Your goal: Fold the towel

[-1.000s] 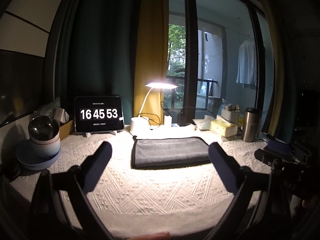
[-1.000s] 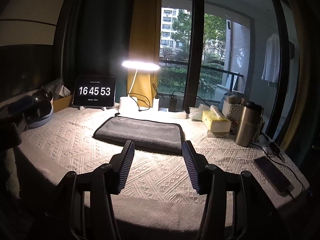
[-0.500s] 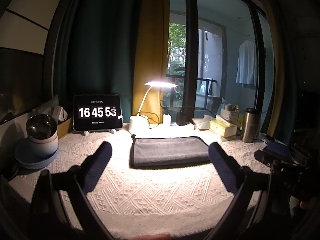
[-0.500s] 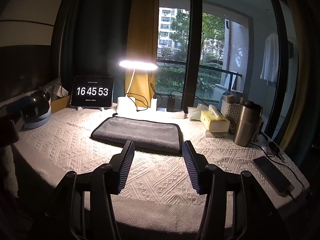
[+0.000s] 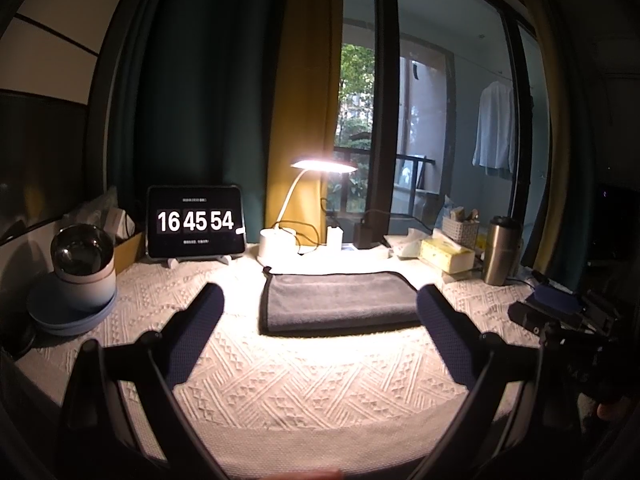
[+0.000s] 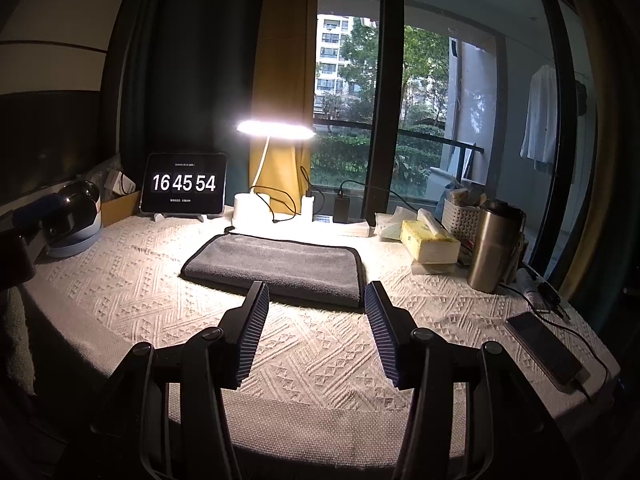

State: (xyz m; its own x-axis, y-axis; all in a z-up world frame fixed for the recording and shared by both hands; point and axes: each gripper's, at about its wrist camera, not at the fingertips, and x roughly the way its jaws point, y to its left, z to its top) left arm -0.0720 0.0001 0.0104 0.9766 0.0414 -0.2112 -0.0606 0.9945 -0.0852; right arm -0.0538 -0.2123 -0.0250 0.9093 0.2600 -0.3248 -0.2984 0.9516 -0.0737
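L wrist view:
towel: grey towel (image 5: 339,301), folded flat rect w/ dark piped edge, lies mid-table on the knit cloth, under the lamp glow.
L grip: left gripper (image 5: 320,312) jaws spread wide, empty, above cloth near side of towel, not touching it.
cloth: white tablecloth (image 5: 312,384), raised zigzag/diamond weave.
behind towel: desk lamp (image 5: 323,166) lit, white round base just beyond towel's far edge; cable + charger next to it.
L side: tablet clock (image 5: 195,222) upright on stand, reads 16 45 54; steel bowl (image 5: 82,249) stacked on pale cup and blue plates.
R side: tissue box (image 5: 448,255), steel tumbler (image 5: 501,249), both clear of towel.

R wrist view:
R grip: right gripper (image 6: 316,316) jaws moderately apart, empty; ribbed blue pads (image 6: 254,332); tips overlap towel's near edge in frame, contact can't tell.
towel: (image 6: 276,266) soft pile, far-left corner has small loop tag.
obstacles: tumbler (image 6: 494,246), tissue box (image 6: 430,240), white basket (image 6: 464,220) clustered right; phone (image 6: 546,350) flat w/ cable at right edge. Nothing betw jaws and towel.
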